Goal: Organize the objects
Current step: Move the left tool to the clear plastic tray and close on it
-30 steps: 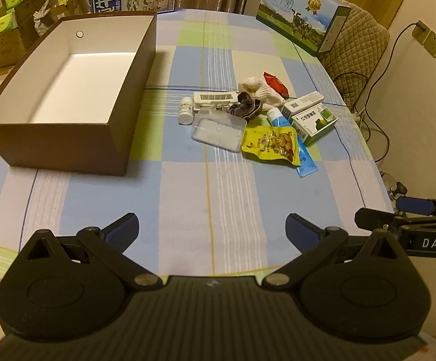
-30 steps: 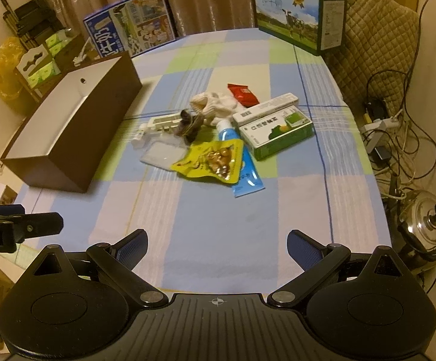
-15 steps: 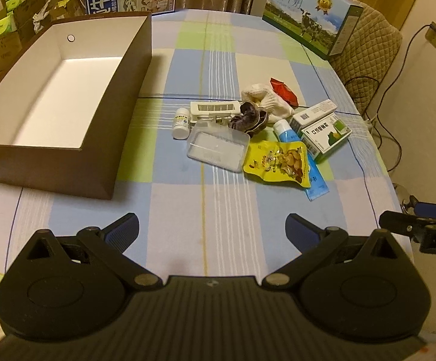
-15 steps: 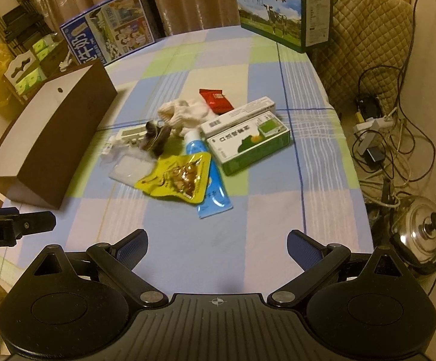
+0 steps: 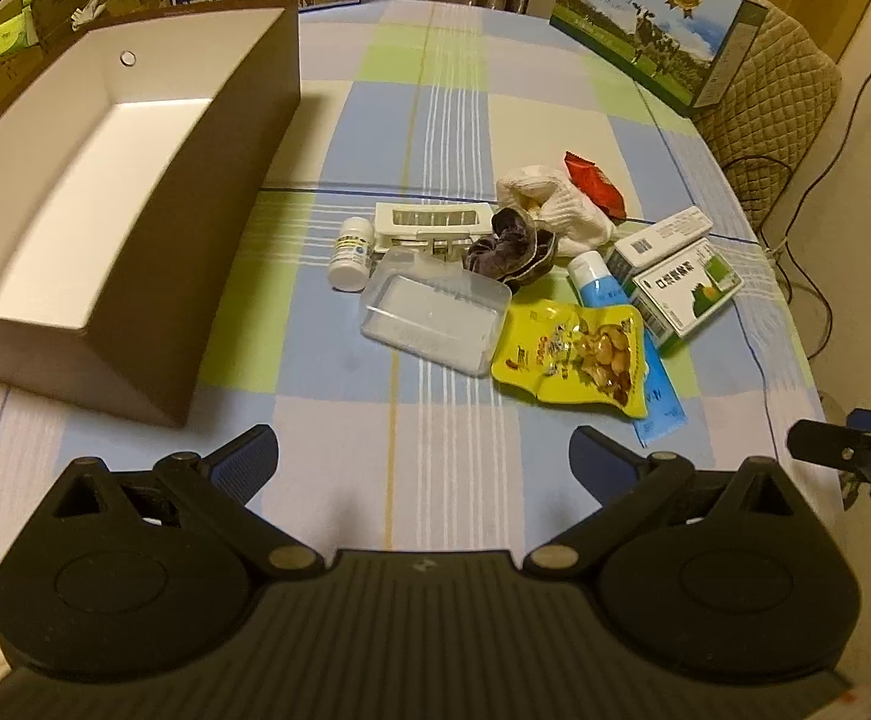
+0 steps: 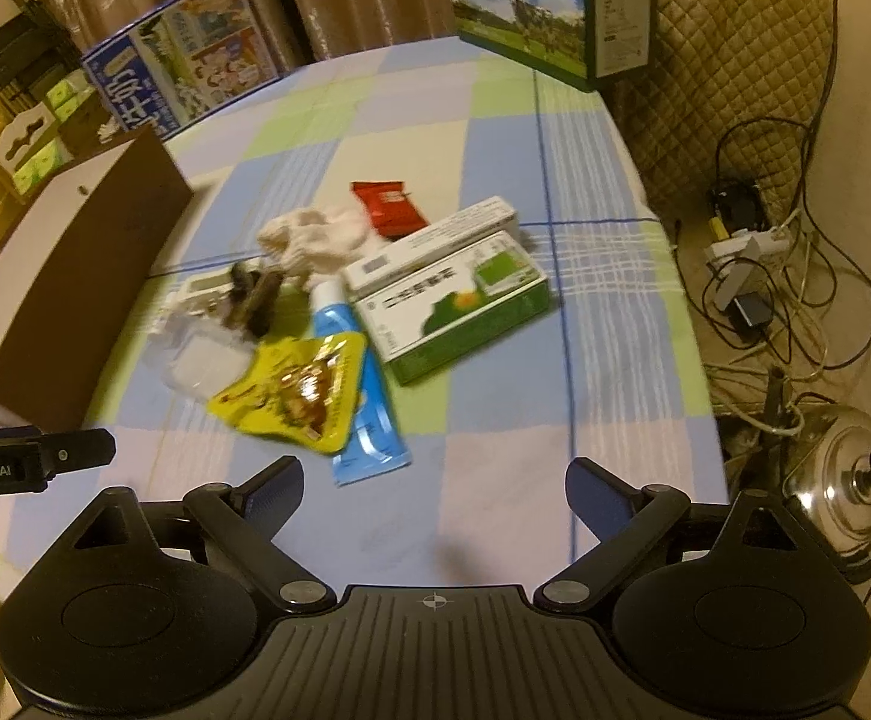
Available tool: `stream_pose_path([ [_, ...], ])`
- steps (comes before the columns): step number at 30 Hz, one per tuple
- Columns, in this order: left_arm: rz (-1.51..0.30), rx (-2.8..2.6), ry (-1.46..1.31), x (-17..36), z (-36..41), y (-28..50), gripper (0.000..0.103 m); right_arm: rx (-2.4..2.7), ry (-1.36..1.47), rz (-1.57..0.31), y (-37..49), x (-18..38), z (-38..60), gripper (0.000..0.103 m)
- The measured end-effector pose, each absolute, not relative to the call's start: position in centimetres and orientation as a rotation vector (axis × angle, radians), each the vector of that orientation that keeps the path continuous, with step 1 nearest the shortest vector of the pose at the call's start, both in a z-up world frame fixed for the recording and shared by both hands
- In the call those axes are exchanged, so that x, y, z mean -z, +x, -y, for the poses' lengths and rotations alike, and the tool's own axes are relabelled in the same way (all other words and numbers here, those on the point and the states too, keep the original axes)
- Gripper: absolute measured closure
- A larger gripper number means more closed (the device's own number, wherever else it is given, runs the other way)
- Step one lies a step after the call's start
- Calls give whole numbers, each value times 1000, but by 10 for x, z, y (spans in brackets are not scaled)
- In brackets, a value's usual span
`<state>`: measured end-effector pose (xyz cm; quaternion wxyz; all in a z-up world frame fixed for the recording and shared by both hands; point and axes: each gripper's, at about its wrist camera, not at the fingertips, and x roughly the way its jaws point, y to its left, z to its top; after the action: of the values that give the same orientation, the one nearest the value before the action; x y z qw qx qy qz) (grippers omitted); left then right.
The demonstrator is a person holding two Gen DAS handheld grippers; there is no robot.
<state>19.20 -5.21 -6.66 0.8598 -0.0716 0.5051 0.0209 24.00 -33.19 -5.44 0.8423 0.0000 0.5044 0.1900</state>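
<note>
Your left gripper (image 5: 423,456) and right gripper (image 6: 435,489) are both spread, nothing between the pads; the right jaws have just been narrowing slightly. Nothing sorted yet: brown box (image 5: 135,192), white inside, looks empty. Everything's left, clustered mid-tabletop (image 5: 435,84): glossy yellow snack pouch (image 5: 573,354), clear rigid case (image 5: 435,315), blue tube (image 6: 357,384), green carton (image 6: 453,312), soft white cloth (image 5: 555,207), pill bottle (image 5: 351,252).

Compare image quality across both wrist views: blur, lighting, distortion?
Left wrist view: mostly sharp, print on the yellow snack pouch is visible; the brown box is slightly smeared. Right wrist view: clear motion blur, the green medicine box and pouch are streaked. Both views: warm dim light, strong fisheye bending of the table edges.
</note>
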Motion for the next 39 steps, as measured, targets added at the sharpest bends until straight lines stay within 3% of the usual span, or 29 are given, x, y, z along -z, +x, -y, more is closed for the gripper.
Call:
stream_pose_path([
  [17,-1084,-138,-105,128,65,277,1,-393,-8,-1116,291,75,336,11],
  [27,-1123,-236,-151,148,37,259,6,-396,-4,-1146,300,84,339,11],
  [39,-1084,-227,-221,135,39,278,6,-384,2,-1136,308,83,348,11],
])
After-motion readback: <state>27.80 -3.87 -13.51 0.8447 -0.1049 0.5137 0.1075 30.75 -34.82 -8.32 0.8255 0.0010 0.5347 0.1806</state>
